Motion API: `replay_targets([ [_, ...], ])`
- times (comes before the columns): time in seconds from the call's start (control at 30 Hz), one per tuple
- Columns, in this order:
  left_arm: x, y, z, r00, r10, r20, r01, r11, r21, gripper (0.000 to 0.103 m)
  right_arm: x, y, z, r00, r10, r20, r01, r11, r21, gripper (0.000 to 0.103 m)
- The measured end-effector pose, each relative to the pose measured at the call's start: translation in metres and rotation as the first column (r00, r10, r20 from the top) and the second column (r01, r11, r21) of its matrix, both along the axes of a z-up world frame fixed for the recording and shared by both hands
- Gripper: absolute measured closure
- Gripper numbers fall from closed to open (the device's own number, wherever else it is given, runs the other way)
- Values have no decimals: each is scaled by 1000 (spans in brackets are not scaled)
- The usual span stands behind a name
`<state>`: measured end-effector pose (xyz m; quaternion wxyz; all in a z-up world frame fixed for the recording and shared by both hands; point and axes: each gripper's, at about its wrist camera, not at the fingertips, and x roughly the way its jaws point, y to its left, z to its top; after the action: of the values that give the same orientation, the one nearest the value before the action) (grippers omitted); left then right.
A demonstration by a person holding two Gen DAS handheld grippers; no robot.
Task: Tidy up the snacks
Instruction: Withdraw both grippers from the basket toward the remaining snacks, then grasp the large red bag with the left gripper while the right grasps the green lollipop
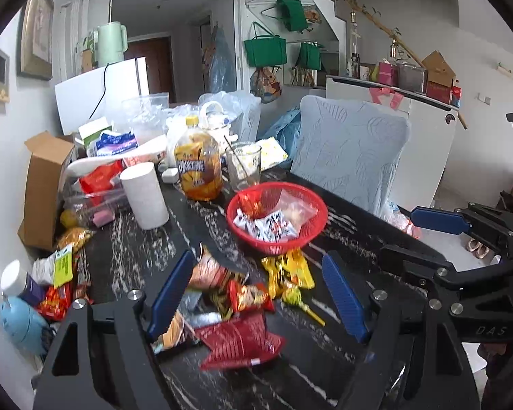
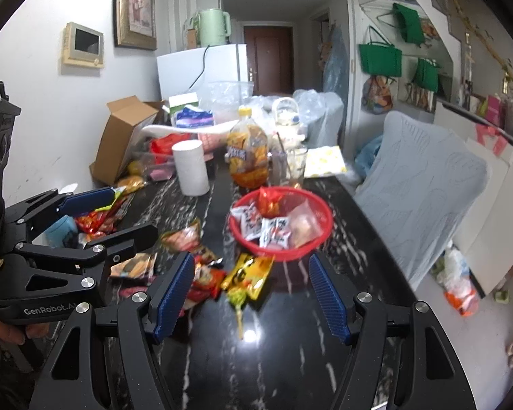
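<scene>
Snacks (image 1: 236, 294) lie scattered under both tongs (image 1: 260, 294) (image 2: 249, 294), seemingly angled downward, released.

"GenRobot.AI" stands on the left gripper (image 2: 85, 215); "DAS" on the right gripper (image 1: 424, 235).

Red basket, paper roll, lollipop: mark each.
Red basket (image 1: 316, 201), left wrist view, right rim.
Paper roll (image 2: 190, 167), right wrist view, middle of its side.
Lollipop (image 2: 237, 296), right wrist view, wrapped green head.
</scene>
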<state>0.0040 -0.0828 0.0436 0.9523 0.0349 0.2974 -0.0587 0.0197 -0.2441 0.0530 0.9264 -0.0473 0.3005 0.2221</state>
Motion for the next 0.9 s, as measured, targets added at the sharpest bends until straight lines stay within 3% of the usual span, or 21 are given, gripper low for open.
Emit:
replay_targets([
  [0.53, -16, 21, -53, 991, 46, -129, -54, 997, -57, 26, -13, 16, -59, 986, 72, -151, -71, 997, 15, 33],
  [0.9, 10, 31, -84, 976, 54, -211, -78, 991, -107, 26, -2, 25, -91, 969, 93, -229, -90, 996, 23, 33],
])
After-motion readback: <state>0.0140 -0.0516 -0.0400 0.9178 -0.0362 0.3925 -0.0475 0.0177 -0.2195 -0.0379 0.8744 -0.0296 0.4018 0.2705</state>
